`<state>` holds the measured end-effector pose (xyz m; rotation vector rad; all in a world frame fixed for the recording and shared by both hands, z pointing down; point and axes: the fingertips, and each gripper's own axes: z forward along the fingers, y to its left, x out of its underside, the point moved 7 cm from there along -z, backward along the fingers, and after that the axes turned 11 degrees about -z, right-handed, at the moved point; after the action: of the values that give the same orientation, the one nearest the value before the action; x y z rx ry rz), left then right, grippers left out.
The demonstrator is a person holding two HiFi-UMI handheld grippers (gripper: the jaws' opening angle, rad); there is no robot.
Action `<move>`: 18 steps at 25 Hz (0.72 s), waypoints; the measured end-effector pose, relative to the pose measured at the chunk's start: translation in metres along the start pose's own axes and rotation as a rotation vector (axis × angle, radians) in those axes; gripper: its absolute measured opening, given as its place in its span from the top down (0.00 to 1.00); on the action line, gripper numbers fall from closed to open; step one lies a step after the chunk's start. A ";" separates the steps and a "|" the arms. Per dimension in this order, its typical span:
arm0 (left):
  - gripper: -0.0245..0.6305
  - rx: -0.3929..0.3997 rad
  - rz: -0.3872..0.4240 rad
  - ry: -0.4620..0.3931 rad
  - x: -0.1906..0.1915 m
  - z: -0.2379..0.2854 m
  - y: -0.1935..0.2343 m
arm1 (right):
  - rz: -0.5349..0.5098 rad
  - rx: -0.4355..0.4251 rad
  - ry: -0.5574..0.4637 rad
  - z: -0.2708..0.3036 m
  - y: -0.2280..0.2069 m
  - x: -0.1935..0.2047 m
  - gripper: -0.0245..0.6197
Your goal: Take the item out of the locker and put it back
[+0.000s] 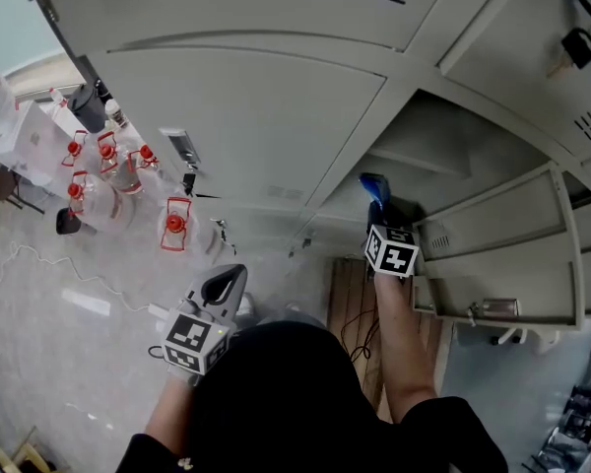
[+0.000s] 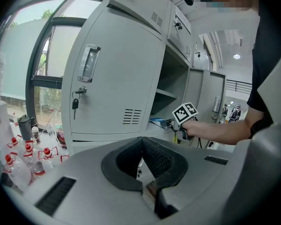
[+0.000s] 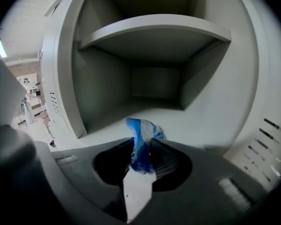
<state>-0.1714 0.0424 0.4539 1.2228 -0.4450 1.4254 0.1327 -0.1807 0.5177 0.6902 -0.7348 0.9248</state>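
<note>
**Right gripper (image 3: pixel 141 147) pinches a blue packet (image 3: pixel 142 131) at the locker mouth; left gripper (image 2: pixel 142 140) is closed and empty**

In the right gripper view the two dark jaws stand narrow, pressed on the lower part of the blue packet. It is a crinkled blue-and-white wrapper. Its upper end sticks out past the jaw tips and leans a little to the left. Just beyond the tips lies the pale floor of the open locker compartment (image 3: pixel 201 125). Whether the packet's end touches that floor cannot be told. Higher, beyond the jaws, a shelf (image 3: pixel 154 32) crosses the compartment.

The head view shows the same grip. The packet (image 1: pixel 373 185) sits ahead of the right gripper (image 1: pixel 376 207) at the compartment's front edge. The open locker door (image 1: pixel 492 235) is off to the right of the jaws.

In the left gripper view the jaws meet at their tips with nothing between them. Ahead and to their upper left is a closed locker door (image 2: pixel 117 74) with a key (image 2: pixel 75 103) hanging from its lock. Ahead and to the right, well apart from these jaws, is the right gripper at the open compartment. Bottles with red caps (image 2: pixel 30 156) stand on the floor to the left of the jaws. The head view shows the left gripper (image 1: pixel 224 282) held low.
</note>
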 end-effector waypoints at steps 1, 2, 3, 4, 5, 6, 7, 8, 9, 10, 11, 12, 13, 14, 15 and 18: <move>0.94 0.006 0.000 0.003 0.000 0.001 -0.002 | -0.003 -0.012 -0.002 -0.003 0.002 0.001 0.83; 0.94 0.014 0.003 0.005 -0.001 0.003 -0.003 | -0.005 -0.023 -0.005 -0.007 0.004 0.001 0.85; 0.94 0.024 0.006 0.005 -0.001 0.005 -0.005 | -0.006 -0.035 -0.011 -0.011 0.006 0.001 0.86; 0.94 0.037 0.007 0.005 -0.001 0.006 -0.008 | -0.005 -0.048 -0.022 -0.016 0.007 0.001 0.87; 0.94 0.052 0.008 0.009 0.000 0.009 -0.009 | -0.001 -0.058 -0.035 -0.021 0.008 0.000 0.88; 0.94 0.064 0.009 0.016 0.001 0.011 -0.011 | 0.006 -0.065 -0.048 -0.026 0.008 0.000 0.88; 0.94 0.073 0.012 0.024 0.001 0.013 -0.013 | 0.012 -0.070 -0.059 -0.031 0.009 0.001 0.88; 0.94 0.080 0.016 0.028 -0.001 0.016 -0.015 | 0.017 -0.074 -0.069 -0.037 0.009 0.001 0.89; 0.94 0.087 0.019 0.029 -0.004 0.018 -0.017 | 0.020 -0.078 -0.078 -0.042 0.009 0.001 0.89; 0.94 0.094 0.022 0.030 -0.007 0.021 -0.020 | 0.021 -0.081 -0.085 -0.048 0.009 0.000 0.89; 0.94 0.104 0.026 0.032 -0.009 0.024 -0.023 | 0.023 -0.084 -0.093 -0.055 0.009 -0.001 0.89; 0.94 0.119 0.030 0.036 -0.009 0.028 -0.025 | 0.025 -0.085 -0.102 -0.062 0.009 -0.001 0.89; 0.94 0.133 0.033 0.041 -0.009 0.031 -0.027 | 0.028 -0.086 -0.111 -0.070 0.009 -0.002 0.89; 0.94 0.147 0.037 0.045 -0.010 0.035 -0.029 | 0.033 -0.087 -0.121 -0.078 0.008 -0.003 0.89; 0.94 0.159 0.041 0.049 -0.011 0.039 -0.032 | 0.039 -0.087 -0.132 -0.086 0.008 -0.005 0.89; 0.94 0.202 0.051 0.056 -0.017 0.050 -0.039 | 0.055 -0.087 -0.168 -0.110 0.007 -0.008 0.89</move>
<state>-0.1190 0.0037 0.4447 1.3368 -0.3007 1.5736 0.1516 -0.0948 0.4503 0.6788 -0.9413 0.8870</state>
